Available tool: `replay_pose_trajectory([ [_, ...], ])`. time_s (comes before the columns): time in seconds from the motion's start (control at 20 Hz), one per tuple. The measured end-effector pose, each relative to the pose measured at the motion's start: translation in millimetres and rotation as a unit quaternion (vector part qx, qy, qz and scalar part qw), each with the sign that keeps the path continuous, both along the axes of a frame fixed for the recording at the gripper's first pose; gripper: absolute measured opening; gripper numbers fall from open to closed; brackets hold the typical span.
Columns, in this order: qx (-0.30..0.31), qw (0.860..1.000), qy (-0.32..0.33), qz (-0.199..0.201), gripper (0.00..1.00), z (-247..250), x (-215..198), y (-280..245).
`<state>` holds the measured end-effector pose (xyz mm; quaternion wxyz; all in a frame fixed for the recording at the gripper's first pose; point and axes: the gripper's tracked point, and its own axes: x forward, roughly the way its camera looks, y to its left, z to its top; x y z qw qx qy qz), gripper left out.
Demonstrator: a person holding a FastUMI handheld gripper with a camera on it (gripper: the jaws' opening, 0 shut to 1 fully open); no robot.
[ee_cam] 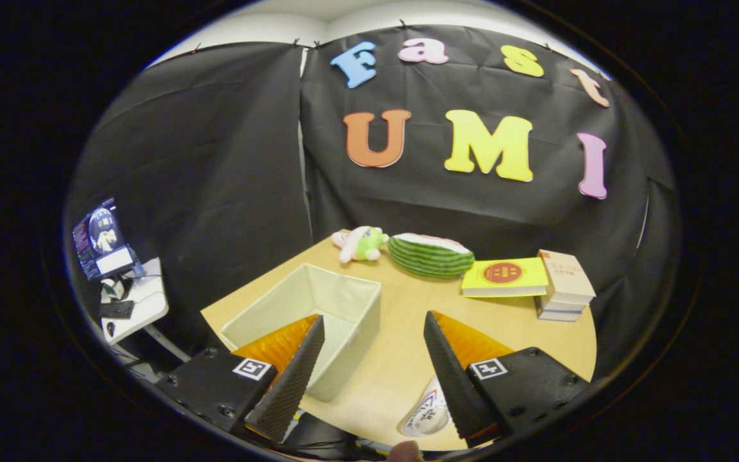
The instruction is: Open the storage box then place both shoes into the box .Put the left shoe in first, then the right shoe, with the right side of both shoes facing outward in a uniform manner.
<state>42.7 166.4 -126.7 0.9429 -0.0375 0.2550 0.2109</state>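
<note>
1. Tongs [374, 330]: the two black ribbed fingers stand wide apart with nothing between them; they hang above the desk [401, 359], not touching it.
2. Storage box [308, 314]: cream fabric, lid off, open top facing up; it sits on the desk just ahead of the left finger, whose tip overlaps its near wall; inside looks bare as far as visible.
3. Shoe [426, 416]: a white shoe with red and blue marks lies at the near desk edge, partly hidden under the right finger; which shoe of the pair it is I cannot tell.
4. Beyond the fingers, at the far desk edge: a small plush toy [360, 244], pink and green; just beside it a watermelon-slice cushion [430, 255].
5. To the right of that: a yellow book [504, 276] lying flat, touching a stack of books [564, 285].
6. Off the desk, well left of the box: a small white side table [135, 308] carrying a lit screen [101, 239] and dark items.
</note>
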Motion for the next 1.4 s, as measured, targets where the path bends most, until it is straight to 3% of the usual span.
replay_pose_trajectory([
  [0.4, -0.017, 0.989, 0.137, -0.06, 0.97, -101.6, -20.3, -75.0],
  [0.6, -0.018, 0.97, 0.226, -0.09, 0.97, -148.3, -24.3, -104.1],
  [0.85, 0.0, 0.934, 0.339, -0.114, 0.97, -205.4, -29.7, -116.3],
  [1.2, -0.007, 0.912, 0.383, -0.144, 0.97, -246.6, -20.7, -133.3],
  [1.4, -0.02, 0.907, 0.395, -0.141, 0.94, -262.4, -22.1, -138.5],
])
